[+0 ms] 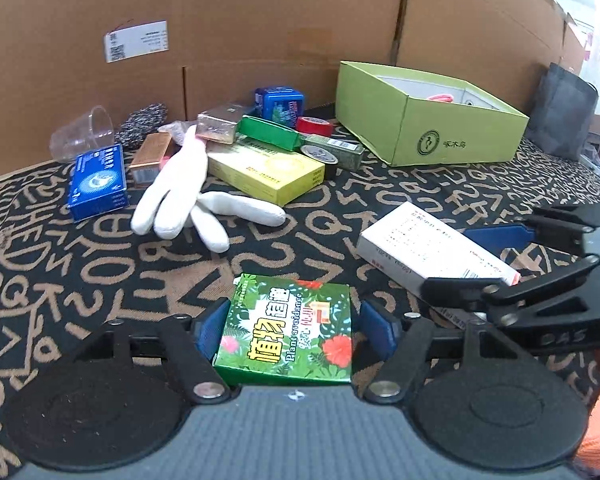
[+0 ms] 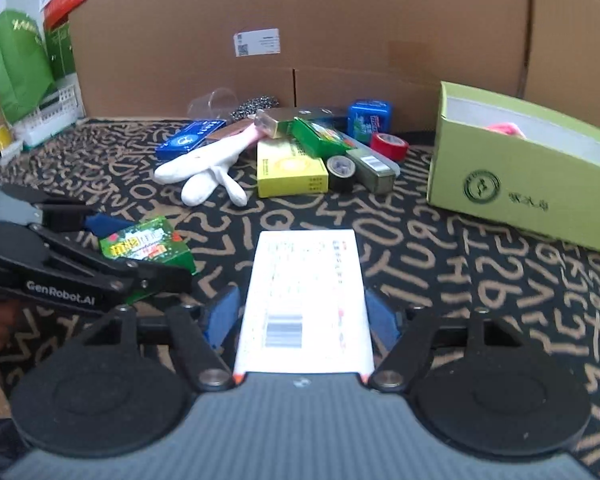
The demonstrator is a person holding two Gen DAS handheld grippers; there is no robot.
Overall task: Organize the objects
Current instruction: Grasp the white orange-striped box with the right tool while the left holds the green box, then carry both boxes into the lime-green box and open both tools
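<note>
Left gripper point(image 1: 290, 330) is clamped on the green floral box point(image 1: 288, 330), blue pads pressed to both its sides, near the front edge of the patterned worktop point(image 1: 80, 264). Right gripper point(image 2: 300, 314) has the white carton point(image 2: 306, 300) gripped between its pads, just beside the left one. Back by the cardboard wall point(image 2: 300, 20), a pile: white glove point(image 1: 180, 196), yellow box point(image 1: 268, 172), blue box point(image 1: 98, 182), red tape roll point(image 1: 314, 126). The open lime-green box point(image 1: 428, 116) sits at the back right, something pink inside.
</note>
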